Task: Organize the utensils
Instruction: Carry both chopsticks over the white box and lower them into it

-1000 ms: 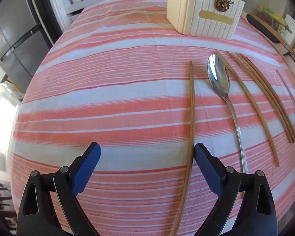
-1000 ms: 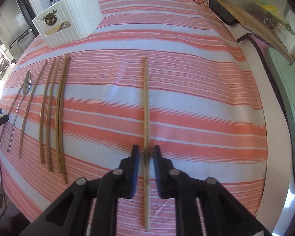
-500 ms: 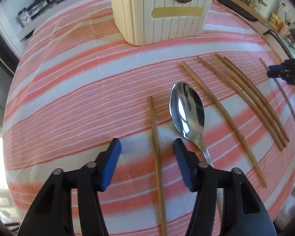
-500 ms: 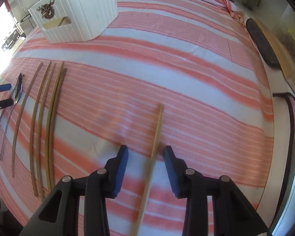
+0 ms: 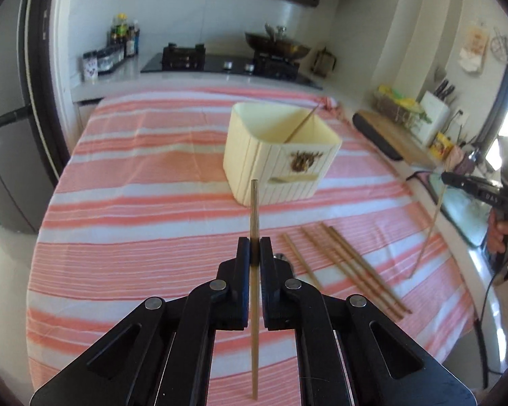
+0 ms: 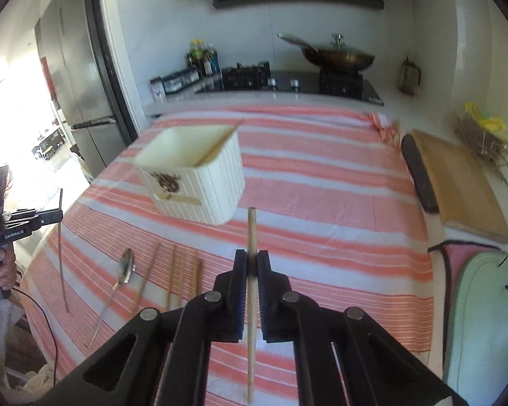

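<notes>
My left gripper (image 5: 254, 247) is shut on a wooden chopstick (image 5: 254, 209) and holds it in the air above the striped tablecloth, short of the cream utensil box (image 5: 281, 155). One chopstick leans inside that box. My right gripper (image 6: 251, 262) is shut on another wooden chopstick (image 6: 251, 230), also lifted, with the box (image 6: 196, 176) ahead to its left. Several chopsticks (image 5: 348, 260) and a metal spoon (image 6: 125, 270) lie on the cloth. The right gripper with its chopstick shows at the right edge of the left wrist view (image 5: 457, 181).
A wooden board (image 6: 457, 182) and a dark roll (image 6: 418, 172) lie along the table's right side. A pale green mat (image 6: 484, 321) is at the near right. A stove with a wok (image 6: 335, 55) stands behind the table, a fridge (image 6: 84, 101) at the left.
Both grippers have shut on their chopsticks and lifted them off the cloth. Both views have tilted up from the table to face the box and the kitchen.
</notes>
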